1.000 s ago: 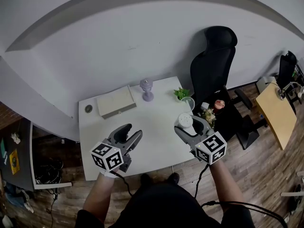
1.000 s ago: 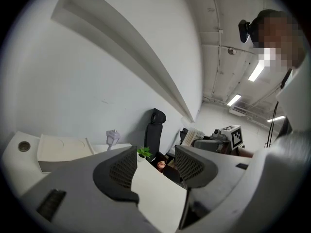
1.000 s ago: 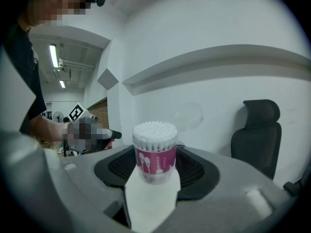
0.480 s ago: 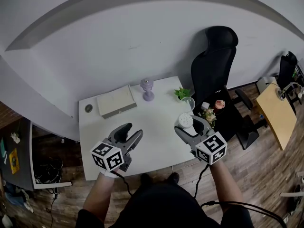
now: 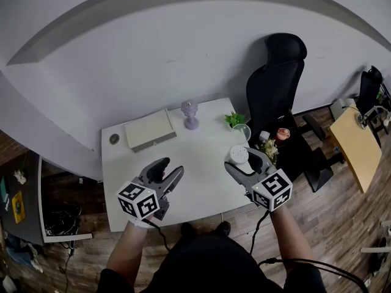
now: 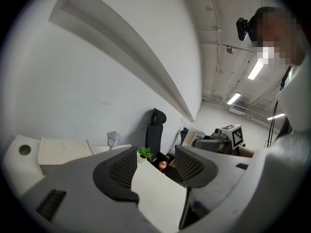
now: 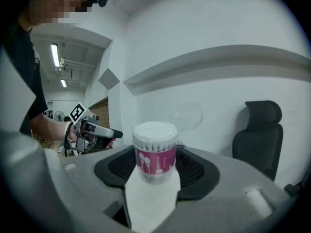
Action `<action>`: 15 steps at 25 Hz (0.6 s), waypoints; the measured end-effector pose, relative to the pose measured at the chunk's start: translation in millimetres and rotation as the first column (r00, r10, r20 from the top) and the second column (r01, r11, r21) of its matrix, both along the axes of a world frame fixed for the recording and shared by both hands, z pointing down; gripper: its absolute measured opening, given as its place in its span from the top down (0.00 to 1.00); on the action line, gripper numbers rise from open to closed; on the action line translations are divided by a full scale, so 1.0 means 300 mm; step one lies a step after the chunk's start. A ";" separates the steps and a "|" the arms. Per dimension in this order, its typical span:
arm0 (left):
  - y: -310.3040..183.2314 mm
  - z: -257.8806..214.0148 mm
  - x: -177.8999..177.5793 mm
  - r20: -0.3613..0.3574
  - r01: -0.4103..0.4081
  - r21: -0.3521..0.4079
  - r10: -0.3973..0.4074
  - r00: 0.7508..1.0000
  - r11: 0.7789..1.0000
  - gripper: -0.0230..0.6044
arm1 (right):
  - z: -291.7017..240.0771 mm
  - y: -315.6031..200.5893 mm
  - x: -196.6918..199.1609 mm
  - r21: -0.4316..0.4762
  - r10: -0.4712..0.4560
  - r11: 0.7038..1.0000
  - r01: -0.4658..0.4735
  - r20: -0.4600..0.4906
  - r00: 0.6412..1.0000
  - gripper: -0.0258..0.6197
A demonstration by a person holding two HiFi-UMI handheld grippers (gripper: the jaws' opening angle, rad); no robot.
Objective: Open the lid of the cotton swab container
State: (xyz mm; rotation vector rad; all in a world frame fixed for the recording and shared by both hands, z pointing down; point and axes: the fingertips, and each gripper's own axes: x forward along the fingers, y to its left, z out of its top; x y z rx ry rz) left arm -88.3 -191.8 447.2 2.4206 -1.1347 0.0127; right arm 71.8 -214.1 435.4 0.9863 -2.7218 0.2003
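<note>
The cotton swab container point(image 5: 238, 155) is a small clear tub with a pink label point(image 7: 154, 159). It stands upright near the white table's point(image 5: 201, 191) right edge, its top uncovered and the white swab tips showing. A clear round lid point(image 5: 242, 132) lies apart from it, farther back beside a small plant; it also shows in the right gripper view point(image 7: 189, 114). My right gripper point(image 5: 244, 159) is open with the container between its fingertips point(image 7: 154, 171); no squeeze shows. My left gripper point(image 5: 171, 166) hovers open over the table's front left, nothing between its pads point(image 6: 121, 171).
At the table's back are a beige box point(image 5: 149, 130), a purple ornament point(image 5: 189, 115), a potted plant point(image 5: 234, 120) and a round cable hole point(image 5: 114, 140). A black office chair point(image 5: 275, 78) stands right of the table, small items beside it.
</note>
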 end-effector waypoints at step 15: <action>-0.001 0.002 0.000 -0.011 0.005 -0.009 -0.006 1.000 1.000 0.57 | -0.011 0.004 0.000 0.005 -0.007 1.000 0.007 0.026 1.000 0.57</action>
